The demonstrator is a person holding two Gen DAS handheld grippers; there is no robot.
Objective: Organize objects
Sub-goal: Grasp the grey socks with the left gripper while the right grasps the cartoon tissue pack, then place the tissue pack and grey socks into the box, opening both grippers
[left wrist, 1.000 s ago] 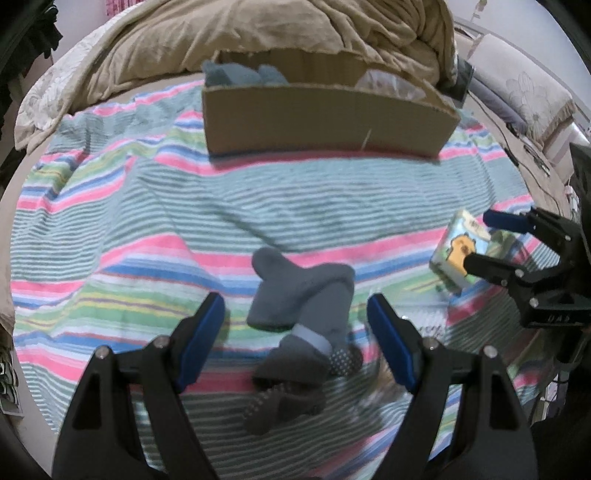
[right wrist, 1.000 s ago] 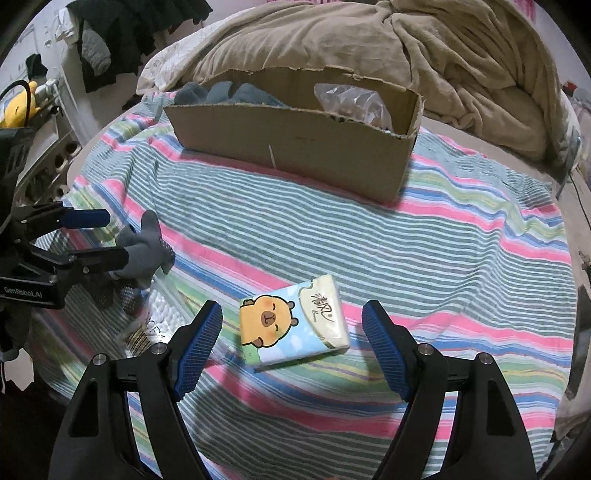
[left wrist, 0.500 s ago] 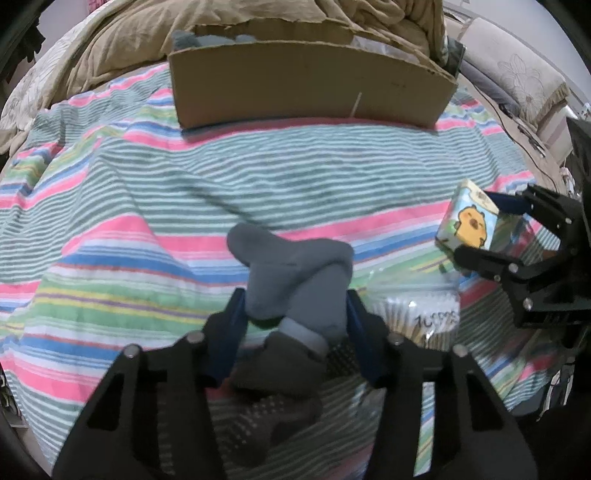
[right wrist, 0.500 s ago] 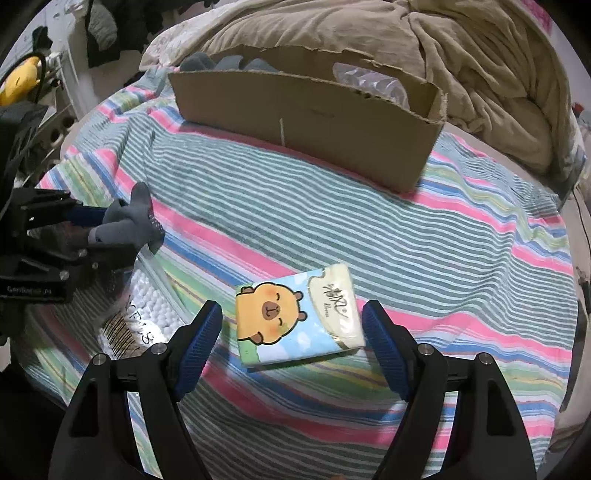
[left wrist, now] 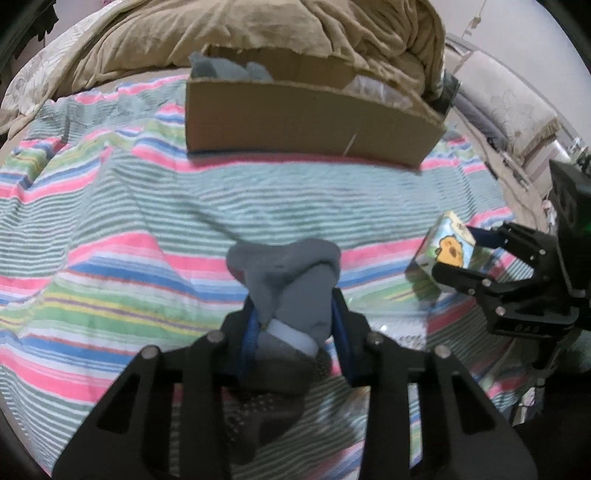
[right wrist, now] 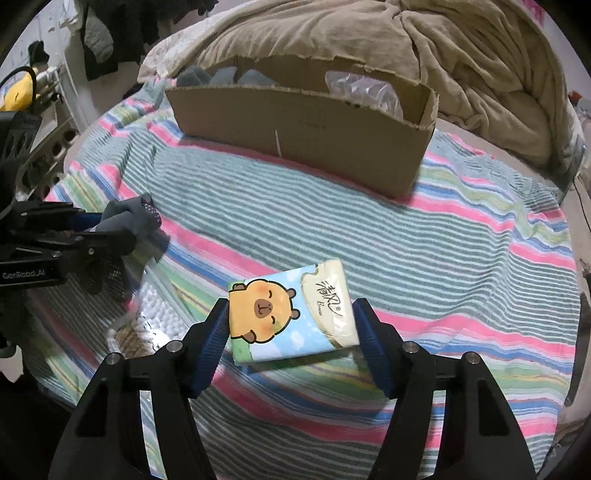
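My left gripper [left wrist: 295,325] is shut on a bundle of grey socks [left wrist: 291,280] and holds it just above the striped blanket; it also shows in the right wrist view [right wrist: 129,218]. My right gripper [right wrist: 291,332] is shut on a tissue pack [right wrist: 291,314] with a cartoon capybara, lifted off the blanket; the pack also shows in the left wrist view [left wrist: 443,247]. A cardboard box [left wrist: 303,122] lies ahead, holding grey socks [right wrist: 218,75] on its left and a clear plastic bag [right wrist: 362,88] on its right.
A clear bag of cotton swabs [right wrist: 155,314] lies on the striped blanket [right wrist: 332,206] between the grippers. A beige duvet [right wrist: 461,66] is piled behind the box. The bed edge runs along the left, with dark clothes [right wrist: 110,33] hanging beyond.
My left gripper closed on the grey socks and lifted them. My right gripper moved forward around the tissue pack, closed on it and raised it.
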